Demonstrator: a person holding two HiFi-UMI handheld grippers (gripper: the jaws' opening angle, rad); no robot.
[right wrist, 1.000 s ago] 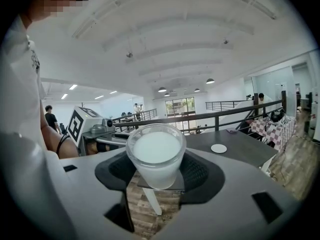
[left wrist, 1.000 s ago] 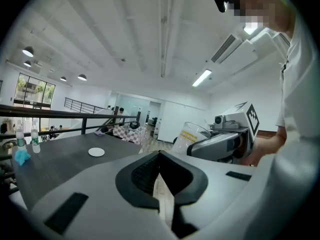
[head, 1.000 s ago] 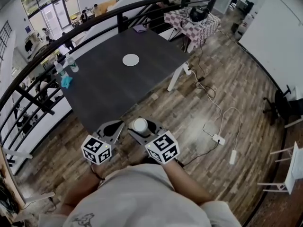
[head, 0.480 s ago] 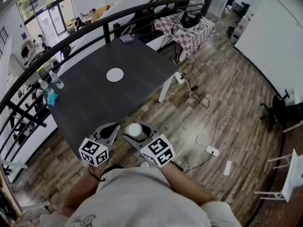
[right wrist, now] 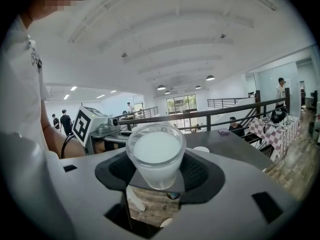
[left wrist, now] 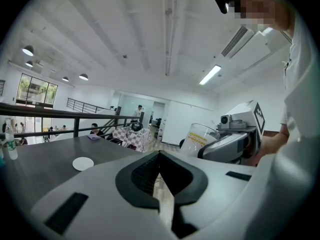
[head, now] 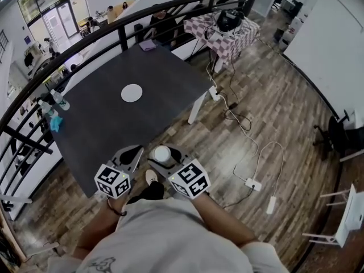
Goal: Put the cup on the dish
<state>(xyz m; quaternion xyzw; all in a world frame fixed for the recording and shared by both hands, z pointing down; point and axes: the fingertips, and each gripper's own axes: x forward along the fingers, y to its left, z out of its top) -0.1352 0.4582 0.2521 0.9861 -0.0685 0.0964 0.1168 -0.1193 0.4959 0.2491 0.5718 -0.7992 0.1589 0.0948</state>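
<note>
Person at the near corner of a dark counter (head: 142, 118) on a wood floor (head: 273, 95), with a claw in each hand. The right claw (head: 166, 159) is closed on a translucent cup (right wrist: 156, 156). The cup sits upright between its jaws, just short of the counter's near edge. The left claw (left wrist: 160, 156) is just to the cup's left, its jaws pressed together with nothing between them.

A small white dish (head: 131, 92) lies near the middle of the counter, farther off and well apart from the cup. Water bottles (head: 58, 102) and a blue object (head: 55, 123) stand at the counter's left edge. A purple notebook (head: 147, 46) lies at its far corner. Beyond that, a table with a checked cloth (head: 227, 33) stands to the far right.
</note>
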